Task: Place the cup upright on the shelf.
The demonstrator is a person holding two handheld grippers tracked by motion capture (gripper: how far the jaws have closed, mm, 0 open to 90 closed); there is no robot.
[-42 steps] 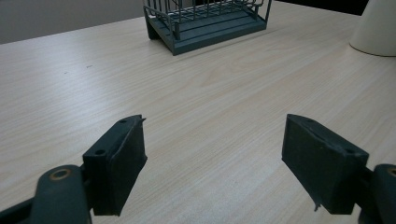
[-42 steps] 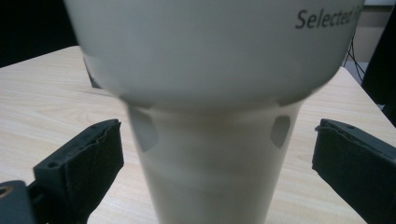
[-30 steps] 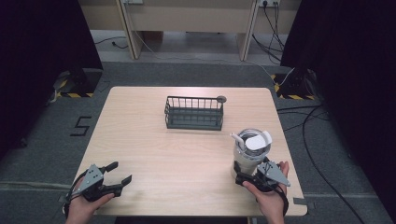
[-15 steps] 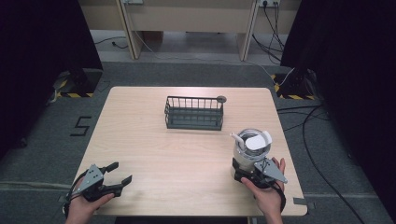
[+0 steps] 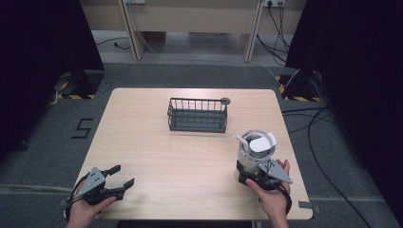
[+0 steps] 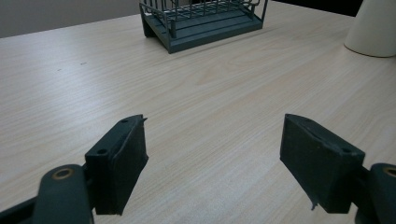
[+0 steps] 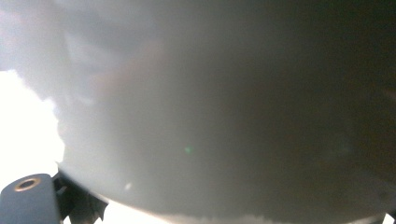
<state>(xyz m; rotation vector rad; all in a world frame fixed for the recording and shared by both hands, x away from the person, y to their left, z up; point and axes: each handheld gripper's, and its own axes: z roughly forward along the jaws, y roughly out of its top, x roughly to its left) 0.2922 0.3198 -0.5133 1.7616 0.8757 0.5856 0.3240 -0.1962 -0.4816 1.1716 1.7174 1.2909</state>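
Observation:
A pale round container [image 5: 255, 153] with white utensils standing in it sits at the table's front right. It is the blurred grey wall [image 7: 210, 116] close up in the right gripper view. My right gripper [image 5: 251, 173] is right up against its base, jaws spread wide. One jaw shows at the bottom left of that view, and I cannot tell whether it touches the container. My left gripper [image 5: 122, 175] hovers low over bare wood at the front left, open with nothing between its pads [image 6: 121, 158].
A dark wire basket [image 5: 197, 116] stands at the middle back of the wooden table [image 5: 157, 152], with a small dark round object [image 5: 225, 100] at its back right corner. From the left gripper, the basket [image 6: 205, 18] and container [image 6: 376, 28] lie far ahead.

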